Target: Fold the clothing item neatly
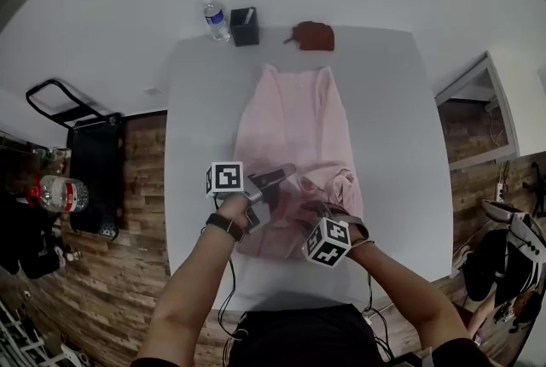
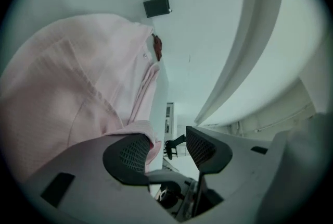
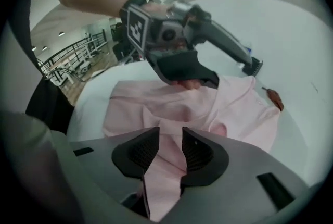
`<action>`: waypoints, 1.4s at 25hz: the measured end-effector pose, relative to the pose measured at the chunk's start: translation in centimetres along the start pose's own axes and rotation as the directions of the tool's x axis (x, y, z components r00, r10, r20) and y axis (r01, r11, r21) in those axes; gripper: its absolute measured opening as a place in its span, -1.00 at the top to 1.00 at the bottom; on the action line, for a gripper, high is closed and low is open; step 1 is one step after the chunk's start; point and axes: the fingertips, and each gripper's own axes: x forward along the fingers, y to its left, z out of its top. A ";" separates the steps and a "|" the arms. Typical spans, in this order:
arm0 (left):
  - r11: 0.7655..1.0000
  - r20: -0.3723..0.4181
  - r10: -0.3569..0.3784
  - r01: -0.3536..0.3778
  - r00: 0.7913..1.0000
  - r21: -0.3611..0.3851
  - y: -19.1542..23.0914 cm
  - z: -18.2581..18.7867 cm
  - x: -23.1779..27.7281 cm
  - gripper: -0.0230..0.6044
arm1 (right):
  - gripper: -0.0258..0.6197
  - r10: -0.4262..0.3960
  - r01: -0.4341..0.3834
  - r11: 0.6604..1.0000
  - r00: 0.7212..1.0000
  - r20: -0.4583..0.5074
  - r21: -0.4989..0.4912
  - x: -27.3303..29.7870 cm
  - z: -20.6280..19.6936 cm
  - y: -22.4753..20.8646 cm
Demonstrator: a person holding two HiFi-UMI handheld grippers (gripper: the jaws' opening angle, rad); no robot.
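A pink garment (image 1: pixel 290 118) lies lengthwise on a white table (image 1: pixel 392 152), its near end rumpled. The right gripper (image 3: pixel 169 139) pinches a fold there; the left gripper (image 2: pixel 166 145) holds its jaws apart and empty beside the cloth. The fabric looks light and limp and would probably sag, so hems and corners seem the best holds.

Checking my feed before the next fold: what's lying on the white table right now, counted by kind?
Pink cloth garment: 1
Clear plastic water bottle with a blue label: 1
Black square open-topped holder: 1
Reddish-brown crumpled item: 1
Total: 4
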 end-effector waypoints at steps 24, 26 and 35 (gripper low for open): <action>0.885 -0.455 0.243 -0.003 0.857 0.466 3.9 -14.8 -3.2 0.53 | 0.45 -0.361 0.322 0.926 0.907 -0.215 -0.196 -0.3 -7.3 -13.6; 0.886 -0.417 0.284 -0.070 0.863 0.457 5.9 -15.0 -2.7 0.53 | 0.45 -0.350 0.370 0.928 0.907 -0.234 0.046 -1.4 -7.5 -16.9; 0.821 -0.183 0.272 -0.129 0.945 0.556 5.2 -3.5 -0.3 0.54 | 0.50 -0.262 0.248 0.959 0.959 -0.103 -0.135 -0.1 -5.1 -13.5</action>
